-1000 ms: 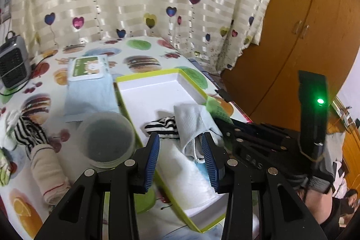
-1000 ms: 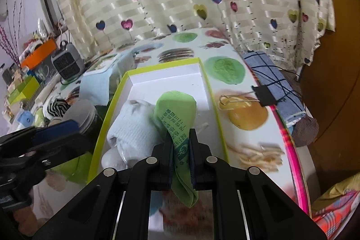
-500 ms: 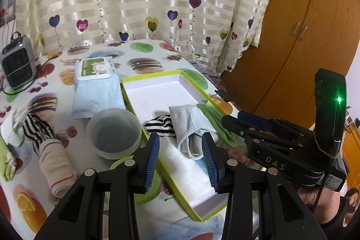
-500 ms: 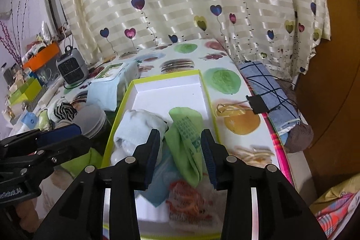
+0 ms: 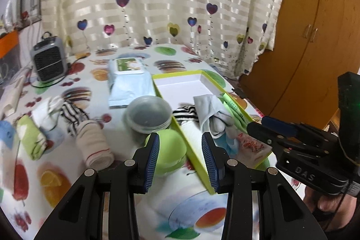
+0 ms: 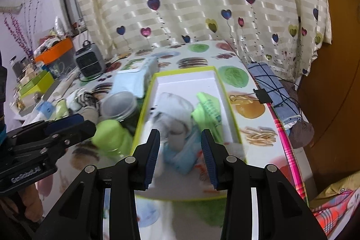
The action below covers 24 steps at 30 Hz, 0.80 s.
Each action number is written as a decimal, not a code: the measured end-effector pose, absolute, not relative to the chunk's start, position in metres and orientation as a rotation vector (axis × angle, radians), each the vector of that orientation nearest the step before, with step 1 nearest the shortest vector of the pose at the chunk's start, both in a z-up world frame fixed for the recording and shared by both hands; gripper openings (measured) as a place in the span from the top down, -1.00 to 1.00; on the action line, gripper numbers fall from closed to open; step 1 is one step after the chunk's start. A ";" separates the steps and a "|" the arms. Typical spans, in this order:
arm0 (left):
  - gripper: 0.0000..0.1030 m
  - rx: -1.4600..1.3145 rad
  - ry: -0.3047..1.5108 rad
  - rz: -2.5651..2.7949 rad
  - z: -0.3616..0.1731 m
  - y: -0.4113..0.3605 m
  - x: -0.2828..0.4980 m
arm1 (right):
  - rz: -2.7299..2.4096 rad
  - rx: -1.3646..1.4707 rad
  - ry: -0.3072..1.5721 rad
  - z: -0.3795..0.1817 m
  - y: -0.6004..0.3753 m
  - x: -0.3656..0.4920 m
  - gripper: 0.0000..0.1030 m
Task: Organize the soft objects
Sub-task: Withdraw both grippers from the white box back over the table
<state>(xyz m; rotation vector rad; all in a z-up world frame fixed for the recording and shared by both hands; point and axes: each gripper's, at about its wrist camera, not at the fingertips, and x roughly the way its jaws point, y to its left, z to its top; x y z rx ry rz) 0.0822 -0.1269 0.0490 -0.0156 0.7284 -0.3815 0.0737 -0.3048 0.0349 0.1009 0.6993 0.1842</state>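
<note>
A white box with a yellow-green rim [image 5: 180,77] holds a grey sock [image 5: 208,109], a green sock [image 5: 234,108], a striped sock [image 5: 187,113] and a blue one [image 5: 227,141]. My right gripper [image 6: 180,150] hovers open over the box's near end, above the blue sock [image 6: 180,154], with the green sock [image 6: 208,109] lying free ahead. My left gripper [image 5: 180,156] is open and holds nothing, above a green lid [image 5: 171,147] by the box's left wall. Loose on the table at left lie a beige rolled sock [image 5: 94,141], a striped sock [image 5: 72,114] and a green roll [image 5: 30,138].
A round clear container [image 5: 147,114] and a pack of wipes [image 5: 129,82] sit left of the box. A small heater [image 5: 48,60] stands at the back left. A binder clip [image 6: 261,96] and a blue checked cloth [image 6: 274,84] mark the table's right edge, by the wooden wardrobe.
My right gripper opened and let go of the green sock, which now lies in the box. Both grippers drew back and up from the box.
</note>
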 end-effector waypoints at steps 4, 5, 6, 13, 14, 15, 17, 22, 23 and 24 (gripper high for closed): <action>0.27 -0.015 0.710 -0.358 0.055 -0.117 0.066 | 0.211 0.073 0.685 0.044 -0.291 0.059 0.24; 0.27 -0.014 0.706 -0.352 0.056 -0.115 0.063 | 0.216 0.063 0.684 0.046 -0.288 0.057 0.24; 0.27 -0.014 0.704 -0.349 0.057 -0.113 0.060 | 0.220 0.056 0.682 0.046 -0.286 0.054 0.24; 0.27 -0.009 0.674 -0.328 0.064 -0.099 0.041 | 0.261 -0.010 0.671 0.053 -0.261 0.040 0.24; 0.27 -0.011 0.669 -0.328 0.065 -0.096 0.039 | 0.264 -0.016 0.670 0.053 -0.259 0.039 0.23; 0.27 -0.011 0.664 -0.326 0.066 -0.093 0.036 | 0.268 -0.023 0.668 0.055 -0.255 0.037 0.22; 0.27 -0.011 0.648 -0.316 0.069 -0.086 0.030 | 0.276 -0.031 0.663 0.057 -0.250 0.034 0.13; 0.27 -0.015 0.651 -0.294 0.070 -0.071 0.024 | 0.299 -0.044 0.653 0.062 -0.235 0.028 0.10; 0.27 -0.016 0.650 -0.289 0.071 -0.068 0.022 | 0.302 -0.049 0.651 0.063 -0.233 0.026 0.10; 0.27 -0.017 0.650 -0.288 0.071 -0.066 0.021 | 0.307 -0.054 0.647 0.064 -0.230 0.025 0.10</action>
